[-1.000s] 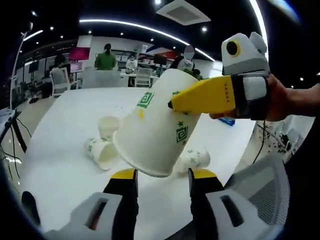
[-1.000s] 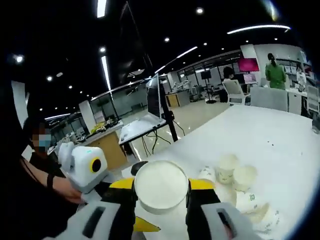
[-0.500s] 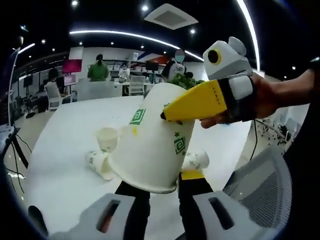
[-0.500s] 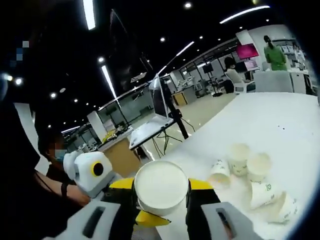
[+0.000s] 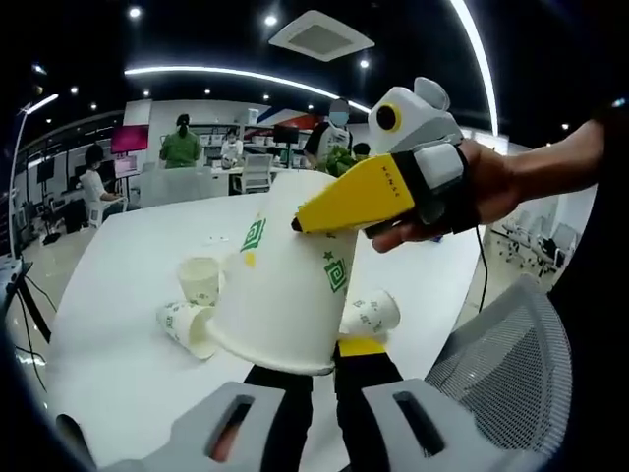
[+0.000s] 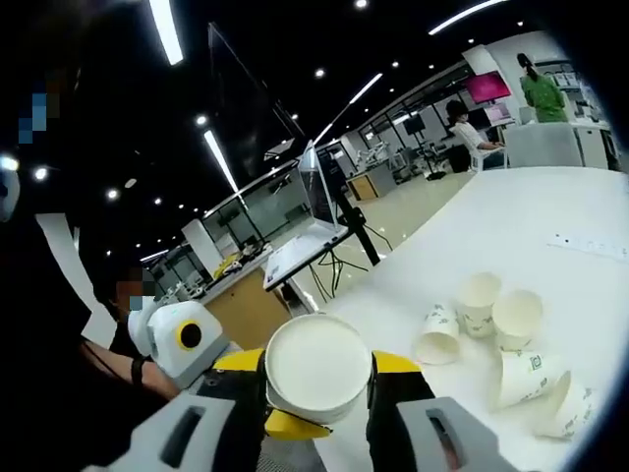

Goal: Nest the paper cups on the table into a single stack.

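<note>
A large white paper cup (image 5: 280, 285) with green logos hangs tilted above the table, narrow end up. My right gripper (image 5: 305, 221), held by a hand, is shut on that narrow end. In the right gripper view the cup's round base (image 6: 316, 366) sits between my right gripper's (image 6: 316, 379) yellow-tipped jaws. My left gripper (image 5: 322, 359) has its jaws drawn close together at the cup's wide rim, with one yellow fingertip (image 5: 362, 346) beside the rim and the other hidden behind the cup. Several smaller cups (image 5: 201, 280) (image 6: 479, 300) lie or stand on the table.
The white table (image 5: 118, 295) (image 6: 560, 216) stretches away behind the cups. A grey mesh chair back (image 5: 501, 364) stands close at the lower right. A stand with a screen (image 6: 324, 197) is beside the table. People are at desks far behind.
My left gripper's jaws have closed from wide apart to a narrow gap at the cup's rim. The right gripper still holds the cup's narrow end. Both views shifted slightly.
</note>
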